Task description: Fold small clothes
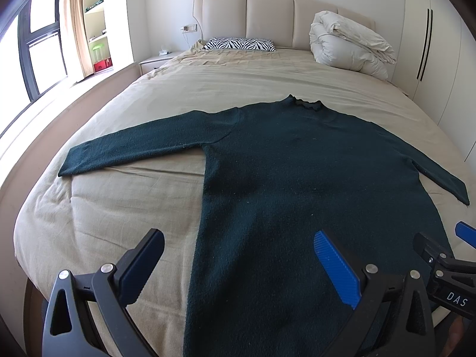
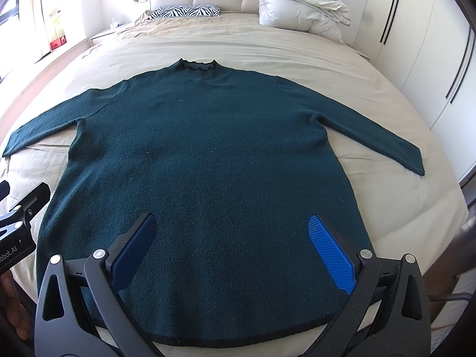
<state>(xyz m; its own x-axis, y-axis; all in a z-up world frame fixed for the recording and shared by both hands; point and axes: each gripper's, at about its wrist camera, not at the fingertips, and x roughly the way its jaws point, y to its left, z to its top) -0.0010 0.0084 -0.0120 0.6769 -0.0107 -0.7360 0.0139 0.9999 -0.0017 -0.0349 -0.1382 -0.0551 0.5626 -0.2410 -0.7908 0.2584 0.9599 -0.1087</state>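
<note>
Left wrist view: left gripper [image 1: 238, 264] low over the sweater [image 1: 285, 178], jaws wide apart, straddling its left edge, sweater flat on the bed [image 1: 119, 208], right wrist view: right gripper [image 2: 235, 248] above the hem, jaws spread, holding nothing.

Big bed [image 1: 166, 89] with a beige sheet, a bit wrinkled. Dark green sweater [image 2: 208, 154] spread flat on it, front end, both sleeves out to the sides, collar toward the padded headboard [image 1: 267, 12]. Zebra-print pillow [image 1: 239, 44] up at the head. Bundled white duvet [image 1: 348, 44] heaped on the right by the headboard, well apart from the sweater.
</note>
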